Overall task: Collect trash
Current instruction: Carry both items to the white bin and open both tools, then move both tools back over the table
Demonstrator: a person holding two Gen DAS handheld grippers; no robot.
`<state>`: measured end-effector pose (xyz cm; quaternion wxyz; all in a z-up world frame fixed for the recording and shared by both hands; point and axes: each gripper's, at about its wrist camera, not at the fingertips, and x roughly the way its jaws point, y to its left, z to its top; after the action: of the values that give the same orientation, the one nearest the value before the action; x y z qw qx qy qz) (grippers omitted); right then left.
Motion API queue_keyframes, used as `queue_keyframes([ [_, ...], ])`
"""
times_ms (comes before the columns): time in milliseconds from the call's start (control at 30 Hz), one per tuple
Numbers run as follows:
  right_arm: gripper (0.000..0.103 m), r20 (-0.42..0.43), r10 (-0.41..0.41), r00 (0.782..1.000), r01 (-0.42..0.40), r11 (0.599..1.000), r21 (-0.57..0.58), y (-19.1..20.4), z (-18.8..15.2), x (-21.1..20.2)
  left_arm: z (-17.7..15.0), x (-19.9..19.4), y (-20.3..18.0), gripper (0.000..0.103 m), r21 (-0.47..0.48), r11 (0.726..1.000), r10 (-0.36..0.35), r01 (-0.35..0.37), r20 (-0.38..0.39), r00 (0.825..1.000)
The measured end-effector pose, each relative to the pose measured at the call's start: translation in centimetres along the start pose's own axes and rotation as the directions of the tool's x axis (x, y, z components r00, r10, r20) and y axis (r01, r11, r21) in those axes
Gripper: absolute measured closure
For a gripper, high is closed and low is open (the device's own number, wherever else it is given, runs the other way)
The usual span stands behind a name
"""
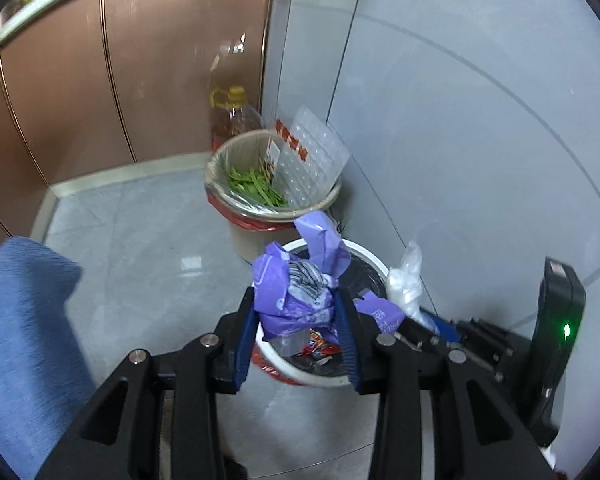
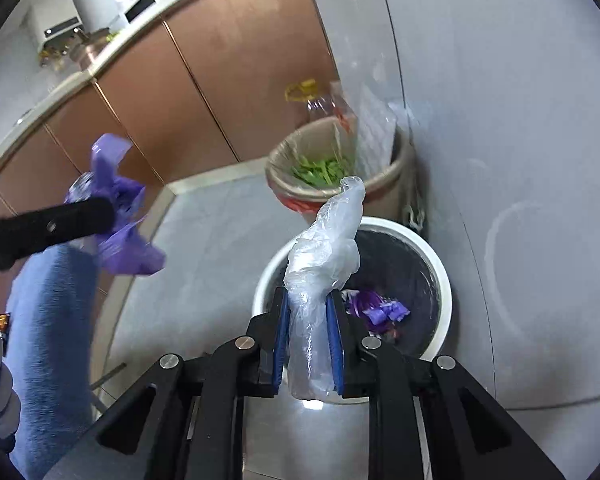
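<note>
Left fingers [image 1: 300, 328]: pinching crumpled purple wrapper [image 1: 296, 292] above white bin [image 1: 364, 258]. Right fingers [image 2: 308, 340]: pinching clear plastic bag [image 2: 324, 260] over that bin's near rim. Beyond: beige bin [image 1: 240, 240] holding green scraps [image 1: 256, 188], beside the wall.

A crumpled purple plastic wrapper [image 1: 296, 300] hangs above the near white round bin [image 1: 364, 254] (dark-lined, holding purple and red scraps); a twisted clear plastic bag [image 2: 324, 264] stands upright to its right.

Kitchen corner, floor level.
Copper-brown cabinets [image 1: 140, 60] under a pale countertop [image 2: 112, 44]; grey tiled floor [image 1: 140, 240] meets grey wall [image 1: 480, 120].
</note>
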<state>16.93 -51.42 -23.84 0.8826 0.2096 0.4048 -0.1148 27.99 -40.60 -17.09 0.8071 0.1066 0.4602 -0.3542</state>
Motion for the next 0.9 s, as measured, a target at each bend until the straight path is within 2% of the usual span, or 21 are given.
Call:
queue_keyframes([
  [133,0.081,-0.026,-0.023,0.999,0.024,1.0,0.008,-1.2,0.2,2.0,0.8,3.0,0.2,0.061,-0.068,0.996,-0.058,0.056,-0.03,0.998],
  [233,0.066,-0.04,-0.056,0.998,0.056,0.998,0.01,-1.9,0.5,3.3,1.2,4.8,0.0,0.054,-0.106,0.991,-0.093,0.086,-0.057,0.994],
  [300,0.064,-0.047,-0.075,0.996,0.076,0.997,0.007,-1.9,0.5,3.5,1.7,5.7,-0.2,0.05,-0.117,0.989,-0.102,0.094,-0.066,0.993],
  [367,0.056,-0.048,-0.088,0.995,0.089,0.996,0.004,-2.2,0.2,3.6,1.8,5.8,-0.2,0.044,-0.124,0.988,-0.099,0.091,-0.06,0.993],
  [467,0.054,-0.045,-0.1,0.994,0.1,0.995,0.006,-2.2,-0.3,3.2,1.6,5.1,0.0,0.044,-0.14,0.985,-0.113,0.105,-0.047,0.992],
  [600,0.05,-0.031,-0.128,0.991,0.128,0.992,0.002,-1.7,-0.7,2.0,1.0,2.9,0.1,0.044,-0.116,0.991,-0.072,0.07,-0.009,0.997],
  [733,0.038,0.013,-0.152,0.988,0.152,0.988,-0.009,-0.5,-0.8,0.0,0.0,-0.4,0.2,0.044,-0.093,0.996,-0.009,0.014,0.047,0.999],
  [900,0.023,0.079,-0.16,0.984,0.162,0.987,-0.019,1.8,-0.8,-3.7,-2.4,-6.2,0.7,0.044,-0.091,0.992,0.096,-0.083,0.148,0.984],
])
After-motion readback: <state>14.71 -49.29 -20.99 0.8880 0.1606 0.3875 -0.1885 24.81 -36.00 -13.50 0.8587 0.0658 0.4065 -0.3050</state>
